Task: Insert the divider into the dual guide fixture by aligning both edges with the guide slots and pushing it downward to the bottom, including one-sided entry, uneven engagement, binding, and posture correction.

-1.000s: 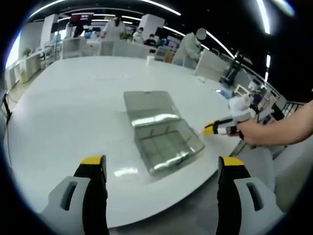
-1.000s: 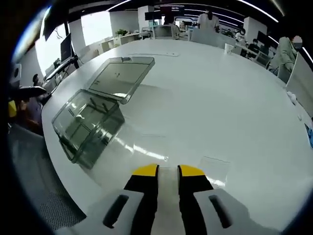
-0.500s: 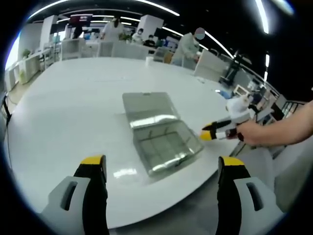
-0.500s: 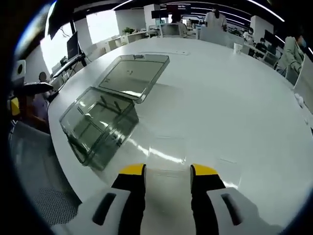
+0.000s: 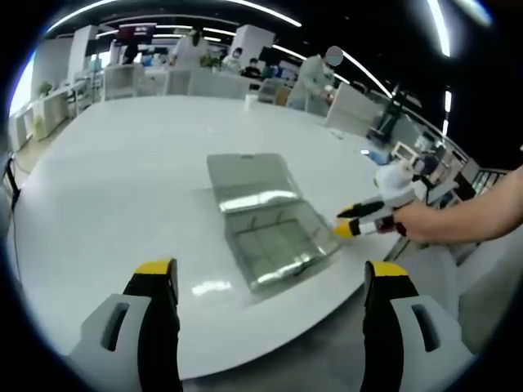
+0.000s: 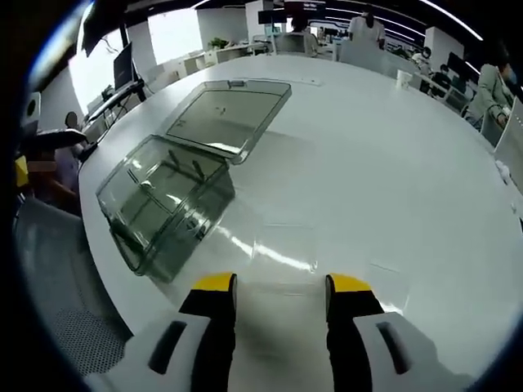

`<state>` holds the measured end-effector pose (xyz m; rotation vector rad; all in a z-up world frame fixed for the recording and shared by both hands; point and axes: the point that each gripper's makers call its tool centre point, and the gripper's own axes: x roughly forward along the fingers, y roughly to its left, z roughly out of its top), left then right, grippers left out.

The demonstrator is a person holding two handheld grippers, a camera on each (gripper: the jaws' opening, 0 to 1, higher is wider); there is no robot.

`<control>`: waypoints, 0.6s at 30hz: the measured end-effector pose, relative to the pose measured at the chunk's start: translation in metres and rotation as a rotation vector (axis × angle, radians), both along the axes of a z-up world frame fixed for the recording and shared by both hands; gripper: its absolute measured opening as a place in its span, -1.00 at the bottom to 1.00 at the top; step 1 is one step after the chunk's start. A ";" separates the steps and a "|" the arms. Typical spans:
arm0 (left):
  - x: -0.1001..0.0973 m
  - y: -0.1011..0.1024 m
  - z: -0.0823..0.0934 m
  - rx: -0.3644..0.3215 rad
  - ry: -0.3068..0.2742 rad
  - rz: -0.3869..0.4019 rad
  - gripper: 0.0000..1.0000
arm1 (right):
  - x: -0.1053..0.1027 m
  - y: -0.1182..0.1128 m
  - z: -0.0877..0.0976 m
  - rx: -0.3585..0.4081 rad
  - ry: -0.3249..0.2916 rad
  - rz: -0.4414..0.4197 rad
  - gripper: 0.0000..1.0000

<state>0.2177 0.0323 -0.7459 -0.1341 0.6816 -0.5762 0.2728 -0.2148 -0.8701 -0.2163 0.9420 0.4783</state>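
Nothing is slotted yet. The right gripper (image 6: pixel 274 284) hovers spread over a clear divider (image 6: pixel 283 247) flat on the table (image 6: pixel 392 163), the open box (image 6: pixel 167 204) ahead to its left. The left gripper (image 5: pixel 270 273) waits wide, empty

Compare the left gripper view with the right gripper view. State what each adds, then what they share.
Left gripper view: the left tool, jaws wide apart, and the right tool coming in from the right beside the box, held by a hand.
Right gripper view: the right tool's own jaws, apart, just short of a faint clear flat panel lying on the table, possibly the divider.
Both: the white table and the clear box with its lid laid open.
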 end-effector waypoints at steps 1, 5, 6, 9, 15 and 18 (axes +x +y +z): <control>0.000 0.000 0.000 0.000 0.000 0.000 0.84 | 0.000 -0.001 0.000 -0.007 -0.002 0.005 -0.20; 0.000 0.000 -0.001 -0.002 0.001 0.003 0.84 | -0.001 -0.002 0.000 -0.008 -0.003 0.009 -0.20; 0.000 0.000 -0.002 -0.002 0.002 0.003 0.84 | -0.001 -0.002 0.000 -0.008 -0.002 0.009 -0.20; 0.000 0.000 -0.002 -0.002 0.002 0.003 0.84 | -0.001 -0.003 -0.001 -0.016 -0.003 0.019 -0.21; 0.000 0.000 -0.002 -0.004 0.003 0.004 0.84 | -0.002 -0.004 -0.001 -0.041 -0.011 0.034 -0.22; 0.000 0.000 -0.002 -0.003 0.003 0.004 0.84 | -0.003 -0.004 -0.001 -0.042 -0.016 0.026 -0.23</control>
